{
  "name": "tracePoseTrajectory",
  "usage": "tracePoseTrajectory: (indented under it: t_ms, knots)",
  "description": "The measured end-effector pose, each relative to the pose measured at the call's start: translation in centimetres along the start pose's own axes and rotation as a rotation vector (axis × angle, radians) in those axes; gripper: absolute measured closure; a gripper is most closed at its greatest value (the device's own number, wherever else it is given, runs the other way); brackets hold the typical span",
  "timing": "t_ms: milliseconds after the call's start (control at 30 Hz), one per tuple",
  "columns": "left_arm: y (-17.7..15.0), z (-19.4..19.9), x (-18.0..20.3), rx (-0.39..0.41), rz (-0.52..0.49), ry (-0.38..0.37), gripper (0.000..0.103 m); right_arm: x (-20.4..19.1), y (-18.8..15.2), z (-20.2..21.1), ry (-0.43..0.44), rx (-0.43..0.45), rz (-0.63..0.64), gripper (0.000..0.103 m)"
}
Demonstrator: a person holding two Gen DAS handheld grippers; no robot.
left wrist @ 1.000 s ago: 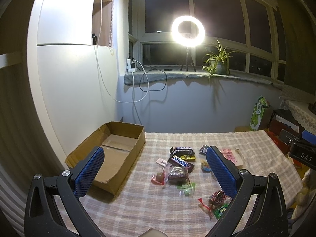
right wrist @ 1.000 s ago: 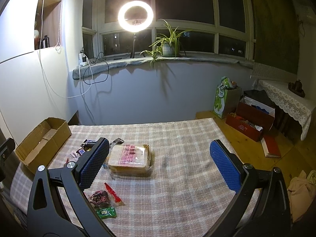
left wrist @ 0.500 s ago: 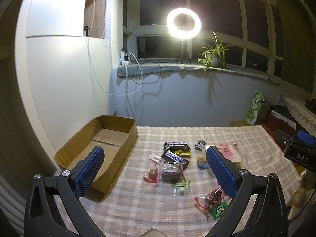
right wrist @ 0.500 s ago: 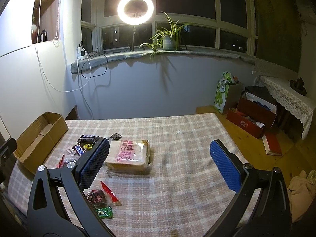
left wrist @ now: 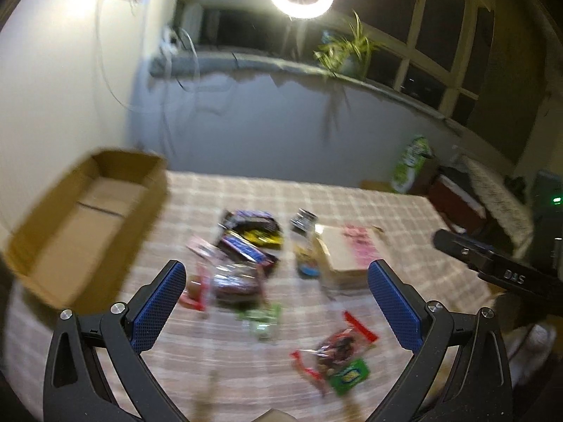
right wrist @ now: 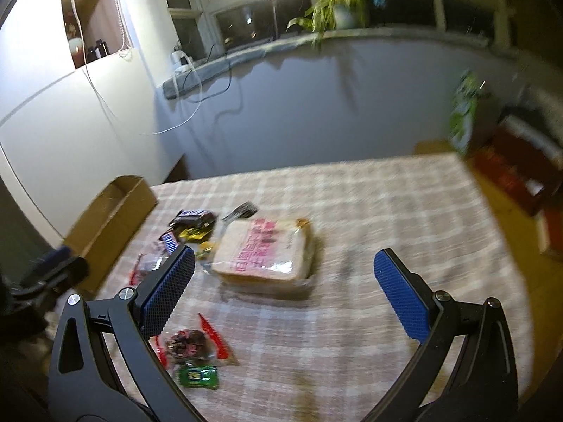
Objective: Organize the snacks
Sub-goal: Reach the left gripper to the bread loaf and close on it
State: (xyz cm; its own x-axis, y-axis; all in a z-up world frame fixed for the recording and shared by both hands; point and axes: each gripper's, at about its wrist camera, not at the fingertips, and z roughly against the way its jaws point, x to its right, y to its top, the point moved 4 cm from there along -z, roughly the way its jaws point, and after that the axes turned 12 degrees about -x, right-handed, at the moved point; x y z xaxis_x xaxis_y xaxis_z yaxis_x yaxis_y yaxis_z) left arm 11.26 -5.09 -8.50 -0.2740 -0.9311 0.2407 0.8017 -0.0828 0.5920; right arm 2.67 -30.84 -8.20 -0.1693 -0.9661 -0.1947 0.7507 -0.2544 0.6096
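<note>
1. Snacks lay scattered on the checked tabletop (right wrist: 369, 211), none yet in the cardboard box (left wrist: 88, 211), which sat empty at about ten o'clock in the left wrist view.
2. Compared with a second earlier, both cameras had tipped down and moved closer; the snack pile now filled the middle of each view, and the blur suggested both tools were still in motion.
3. The left hand-held gripper (left wrist: 278, 306) was spread wide and carried nothing. Between its pads lay the dark wrapped snack (left wrist: 239, 281), with the chocolate bars (left wrist: 250, 235) beyond it at twelve o'clock.
4. The right hand-held gripper (right wrist: 295, 295) was likewise spread and empty. The bagged bread (right wrist: 264, 253) lay just ahead at eleven o'clock, not touching either pad.
5. A red-and-clear candy packet (right wrist: 186, 344) and a small green packet (right wrist: 197, 376) sat near the right tool's left pad, at about eight o'clock.
6. Judging from this, the approach was under way and the first pick was about to begin; every item remained to be moved to the box.
</note>
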Motion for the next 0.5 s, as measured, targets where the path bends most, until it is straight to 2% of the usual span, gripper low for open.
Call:
tracePoseTrajectory:
  t_ms: [100,167,233,300,500]
  knots:
    - [0.4,-2.1,0.1,-0.048,0.022,-0.068,0.003,1.1,0.6,-1.9,0.093,-0.06,-0.038,0.0]
    - [0.5,-3.4,0.5,-0.079,0.03,-0.098,0.007,1.6,0.9,-3.2,0.122,-0.092,-0.05,0.0]
    - [0.5,-5.1,1.0,-0.13,0.04,-0.168,0.011,2.2,1.2,-4.4,0.148,-0.129,-0.068,0.0]
    - [0.5,-6.1,1.5,-0.168,0.046,-0.213,0.021,2.7,1.4,-5.4,0.191,-0.165,-0.097,0.0]
    - [0.4,-9.4,3.4,-0.271,0.035,-0.3,0.041,3.5,1.9,-8.0,0.271,-0.234,-0.142,0.0]
